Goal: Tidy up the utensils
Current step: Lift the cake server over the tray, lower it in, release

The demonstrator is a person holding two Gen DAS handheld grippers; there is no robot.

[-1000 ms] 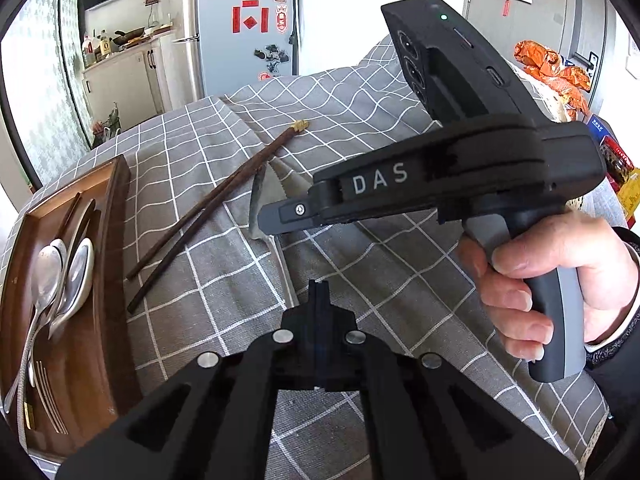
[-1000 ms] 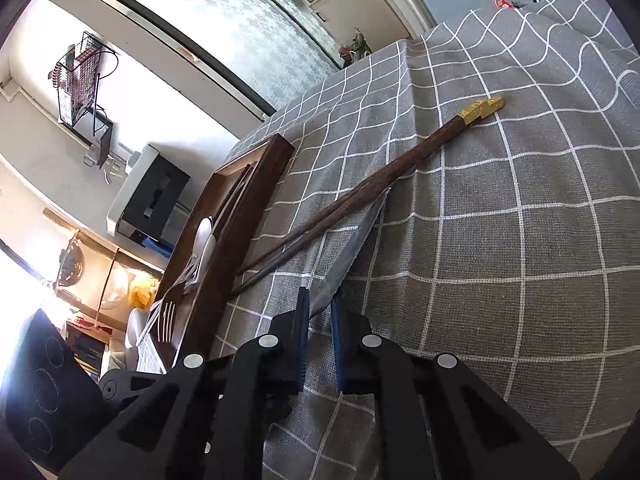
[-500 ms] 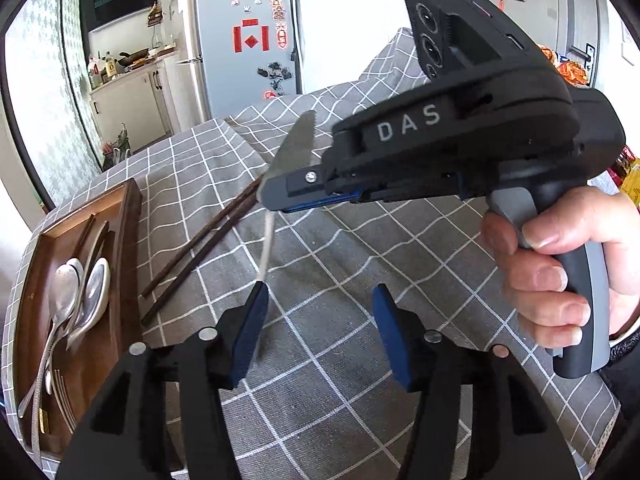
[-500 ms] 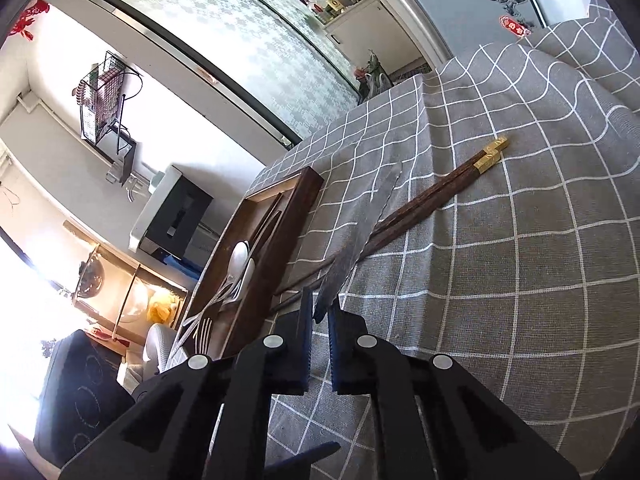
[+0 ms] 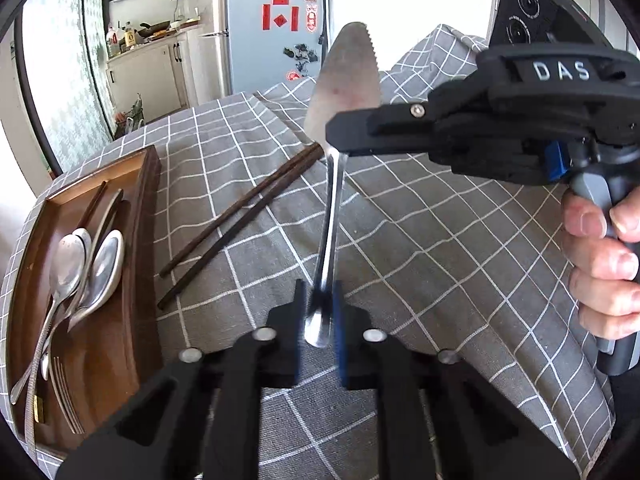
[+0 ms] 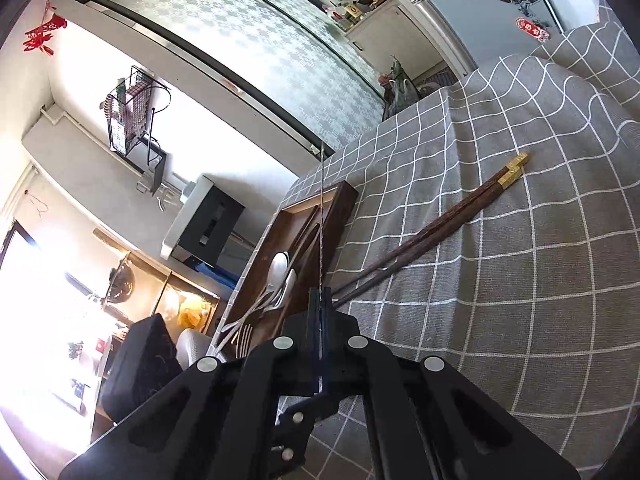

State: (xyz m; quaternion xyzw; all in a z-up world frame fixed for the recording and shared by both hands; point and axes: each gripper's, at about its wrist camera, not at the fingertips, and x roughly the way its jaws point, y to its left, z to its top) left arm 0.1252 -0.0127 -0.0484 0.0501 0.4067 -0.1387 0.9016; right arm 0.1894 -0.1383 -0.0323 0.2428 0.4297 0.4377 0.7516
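My left claw (image 5: 319,304) is clenched on the thin shiny handle end of the cake server (image 5: 345,80), a flat steel wedge with a serrated edge. My right claw (image 6: 321,300) pinches the same server at the base of the blade, held up above the bench. Grey cloth (image 5: 420,248) with white grid covers the bench. Two dark wooden chopsticks (image 5: 240,216), gold-capped, lie on it. Brown wooden tray (image 5: 148,208) at left holds steel spoons (image 5: 100,260) and a fork (image 5: 64,392). Fridge (image 5: 276,32) behind.
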